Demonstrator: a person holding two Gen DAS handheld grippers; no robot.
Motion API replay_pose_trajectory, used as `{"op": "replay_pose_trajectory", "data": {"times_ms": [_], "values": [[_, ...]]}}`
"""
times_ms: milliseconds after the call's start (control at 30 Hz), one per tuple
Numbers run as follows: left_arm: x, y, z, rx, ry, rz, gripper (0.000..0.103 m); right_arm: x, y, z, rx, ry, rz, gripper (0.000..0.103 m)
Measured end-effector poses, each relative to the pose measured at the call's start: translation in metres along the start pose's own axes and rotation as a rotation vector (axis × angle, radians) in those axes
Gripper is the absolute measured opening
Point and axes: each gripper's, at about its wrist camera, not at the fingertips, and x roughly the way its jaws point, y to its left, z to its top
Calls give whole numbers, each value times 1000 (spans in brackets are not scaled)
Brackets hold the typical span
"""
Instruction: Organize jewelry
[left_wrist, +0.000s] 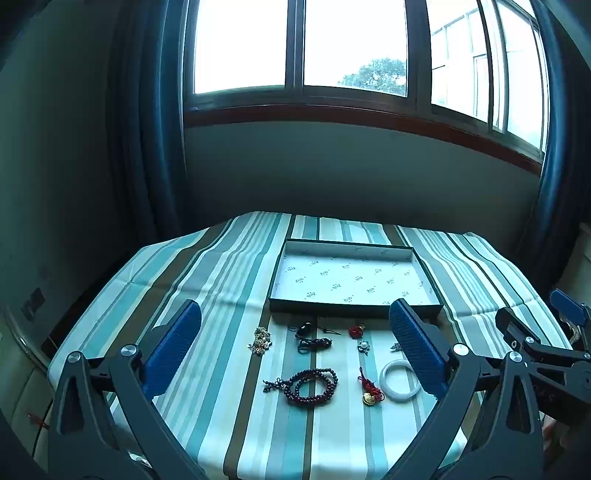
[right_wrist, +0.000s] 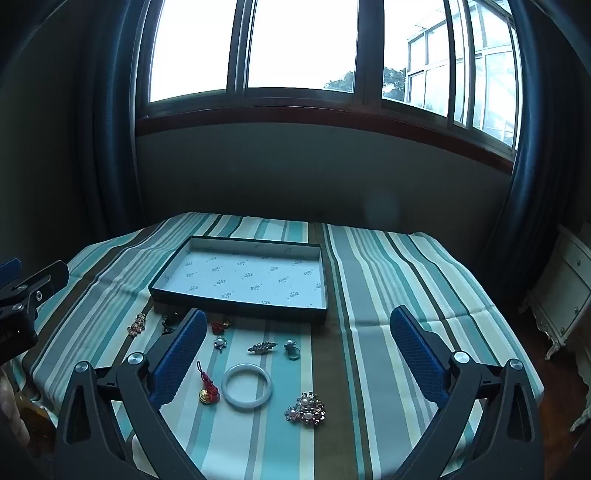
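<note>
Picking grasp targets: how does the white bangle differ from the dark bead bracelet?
The white bangle is one smooth, pale ring; the dark bead bracelet is a strand of small dark red-brown beads coiled in several loops. The bangle is a plain closed circle, while the bead bracelet trails a knotted tail at its left. Both lie flat on the striped tablecloth, outside the box, untouched by either gripper.

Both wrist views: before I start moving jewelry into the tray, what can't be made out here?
- Left wrist view: the small silver brooch is half hidden behind the left claw's blue finger pad.
- Right wrist view: the dark corded pendant is mostly covered by the right claw's pad.
- Shallow dark-rimmed cardboard tray: its lining print is too small to read.
</note>
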Motion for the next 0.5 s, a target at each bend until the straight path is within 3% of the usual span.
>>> {"op": "replay_pose_trajectory", "data": {"times_ms": [500], "values": [[-3, 0, 0, 1, 5, 1, 101, 1, 0, -2, 0, -2, -1, 99]]}}
